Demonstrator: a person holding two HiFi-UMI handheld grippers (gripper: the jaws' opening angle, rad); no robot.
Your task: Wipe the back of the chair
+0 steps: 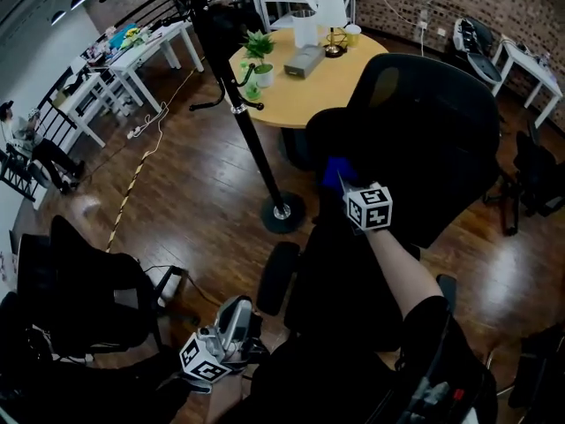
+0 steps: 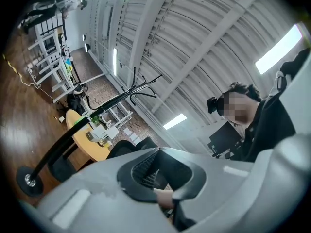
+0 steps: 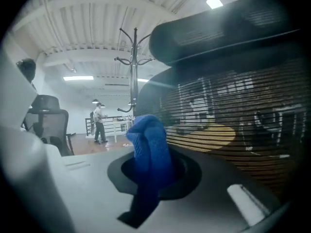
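A black office chair with a mesh back [image 1: 441, 131] stands in front of me on the wooden floor. My right gripper [image 1: 342, 182] is shut on a blue cloth [image 1: 335, 171] and holds it at the left edge of the chair's back. In the right gripper view the blue cloth [image 3: 150, 152] bulges out of the shut jaws, right next to the mesh back [image 3: 233, 120]. Whether it touches the mesh I cannot tell. My left gripper [image 1: 237, 314] hangs low by my body, pointing up and away, shut with nothing in it [image 2: 160, 178].
A black coat stand [image 1: 256, 140] rises left of the chair, its base [image 1: 282, 212] close by. Behind it is a round yellow table [image 1: 335, 82] with a plant, lamp and box. Another black chair [image 1: 79, 290] sits at lower left. White tables [image 1: 132, 60] line the far left.
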